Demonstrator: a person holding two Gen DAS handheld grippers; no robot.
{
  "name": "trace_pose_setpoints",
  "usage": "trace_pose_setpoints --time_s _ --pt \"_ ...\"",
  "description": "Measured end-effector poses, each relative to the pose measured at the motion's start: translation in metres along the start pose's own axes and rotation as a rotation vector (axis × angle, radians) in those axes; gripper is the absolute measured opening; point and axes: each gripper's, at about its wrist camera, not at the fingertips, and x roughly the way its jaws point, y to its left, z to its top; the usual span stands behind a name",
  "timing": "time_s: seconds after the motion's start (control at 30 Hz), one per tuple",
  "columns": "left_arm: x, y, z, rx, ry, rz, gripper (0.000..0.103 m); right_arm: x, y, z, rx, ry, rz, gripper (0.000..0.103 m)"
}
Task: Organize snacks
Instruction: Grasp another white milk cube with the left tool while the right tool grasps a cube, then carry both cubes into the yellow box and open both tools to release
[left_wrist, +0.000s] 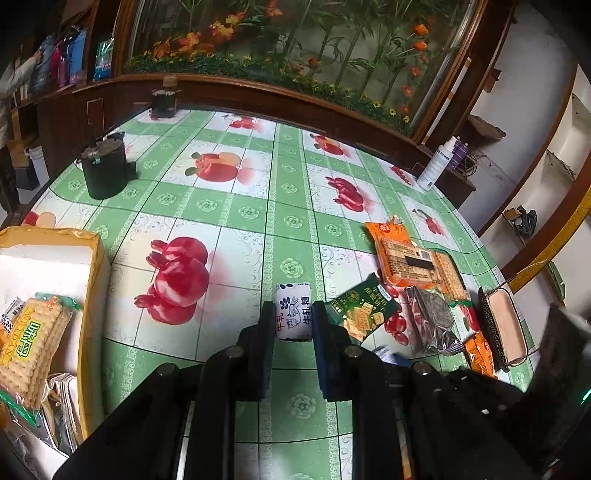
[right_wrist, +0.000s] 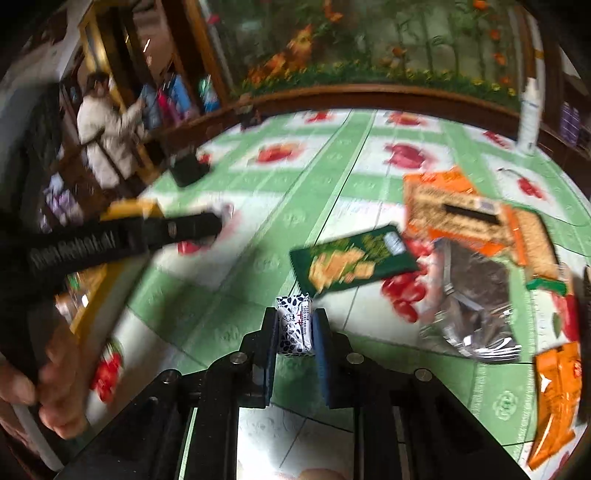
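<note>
while each hand-held gripper (left_wrist: 293, 314) (right_wrist: 295, 321) pinches a small glossy candy block (left_wrist: 293, 312) (right_wrist: 294, 325), crinkly packets (left_wrist: 364, 308) lie beside.

table's got a green checked oilcloth (left_wrist: 280, 206) with fruit prints. two black pots (left_wrist: 103, 170) sit upper left, a white spray bottle (left_wrist: 437, 162) upper right, a yellow cardboard box (left_wrist: 92, 266) at the left edge, and a heap of snack packs on the right: orange cracker pack (left_wrist: 402, 254), green one (left_wrist: 360, 306), silvery bag (left_wrist: 434, 317).
</note>
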Motion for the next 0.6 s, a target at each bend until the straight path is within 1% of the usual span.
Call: trace_pose_setpoints --time_s 0.07,0.13,0.23,0.33,0.47,0.6 --pt "-0.003 -0.004 -0.001 0.016 -0.019 0.013 0.018 -0.013 -0.007 0.004 0.045 -0.056 0.002 0.02" --pt "-0.006 -0.009 -0.001 0.041 -0.046 0.039 0.018 -0.025 -0.013 0.005 0.079 -0.1 -0.02 0.02" --pt "-0.01 -0.016 -0.002 0.068 -0.076 0.065 0.018 -0.033 -0.017 0.009 0.117 -0.141 -0.026 0.02" --pt "-0.013 -0.021 -0.004 0.094 -0.104 0.095 0.018 -0.04 -0.019 0.011 0.14 -0.163 -0.014 0.021" --pt "-0.017 -0.027 -0.005 0.125 -0.136 0.117 0.018 -0.041 -0.016 0.011 0.136 -0.177 -0.021 0.021" --pt "-0.022 -0.032 -0.007 0.147 -0.162 0.121 0.018 -0.042 -0.015 0.011 0.135 -0.187 -0.02 0.021"
